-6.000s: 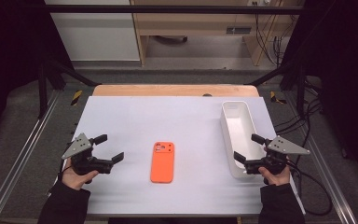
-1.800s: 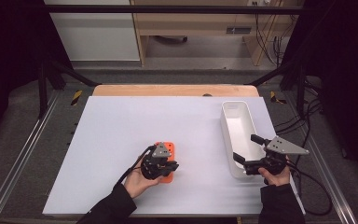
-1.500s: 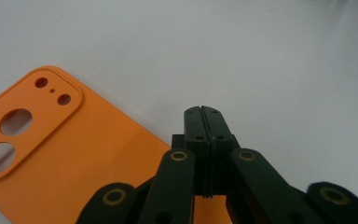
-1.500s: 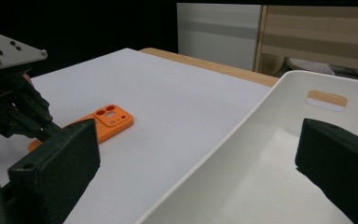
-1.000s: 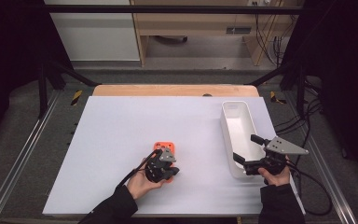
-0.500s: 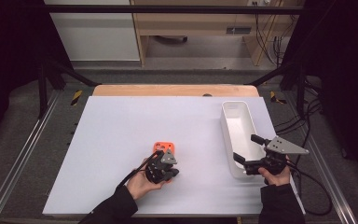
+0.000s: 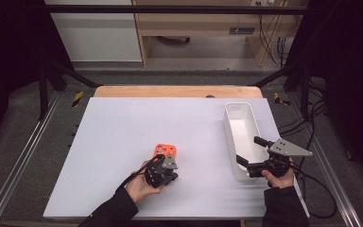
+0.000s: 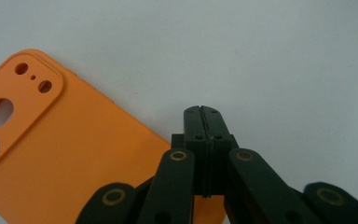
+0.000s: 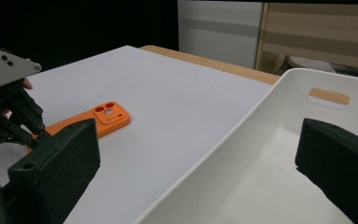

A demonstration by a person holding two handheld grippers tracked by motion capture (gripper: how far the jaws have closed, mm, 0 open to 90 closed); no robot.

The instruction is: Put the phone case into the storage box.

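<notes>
An orange phone case (image 7: pixel 163 149) lies back up on the white table, its camera cut-outs toward the far end. In the left gripper view the case (image 8: pixel 70 158) sits at the left. My left gripper (image 7: pixel 170 176) is shut, its pads meeting flush (image 8: pixel 203 114) across the case's long edge; I see nothing between them. My right gripper (image 7: pixel 249 150) is open at the near end of the white bin (image 7: pixel 238 109), one jaw outside the wall and one over the inside (image 9: pixel 200 140). The right gripper view also shows the case (image 9: pixel 109 117) and the left gripper (image 9: pixel 9 116) farther off.
The bin (image 9: pixel 261 107) is long, narrow and holds nothing I can see. The white table top (image 7: pixel 123 123) stretches bare to the left and far side of the case. A wooden strip (image 7: pixel 175 91) borders its far edge, with dark frame rails at both sides.
Since the earliest frame my left hand has come in from the table's left edge to the case and its jaws have shut. Over the last second nothing has moved.
</notes>
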